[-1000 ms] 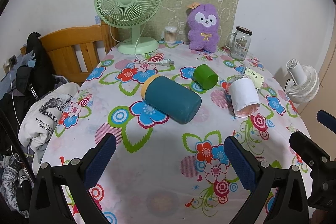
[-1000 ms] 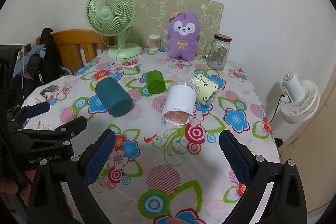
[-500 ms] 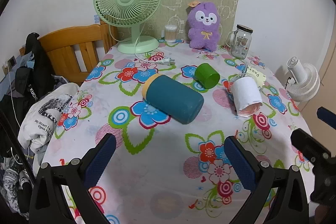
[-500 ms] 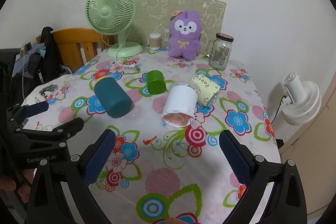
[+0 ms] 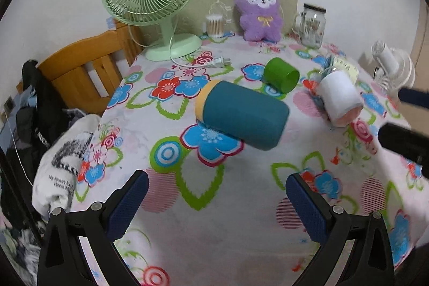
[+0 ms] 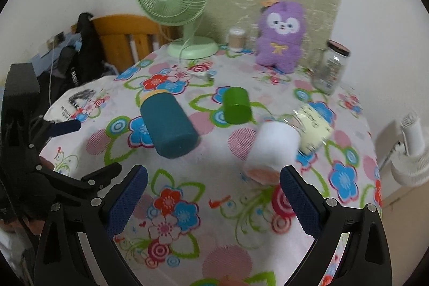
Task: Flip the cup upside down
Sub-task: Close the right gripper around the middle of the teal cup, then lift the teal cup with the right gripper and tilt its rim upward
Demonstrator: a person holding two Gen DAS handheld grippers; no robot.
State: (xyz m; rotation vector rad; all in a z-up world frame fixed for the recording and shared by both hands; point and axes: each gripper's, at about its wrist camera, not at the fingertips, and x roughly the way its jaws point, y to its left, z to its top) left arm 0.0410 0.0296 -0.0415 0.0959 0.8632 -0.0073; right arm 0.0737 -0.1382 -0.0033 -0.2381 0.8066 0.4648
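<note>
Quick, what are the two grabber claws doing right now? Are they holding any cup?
Left gripper: open, holding nothing, above the flowered tablecloth.
Right gripper: open, holding nothing; the white paper cup lies ahead of it.

Both wrist views overlook the same table (image 5: 166,205).

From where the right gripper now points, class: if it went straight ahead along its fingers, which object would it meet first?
Most likely the white cup lying on its side, just ahead of the right gripper and slightly toward its right finger. Blur leaves the depth uncertain.
</note>
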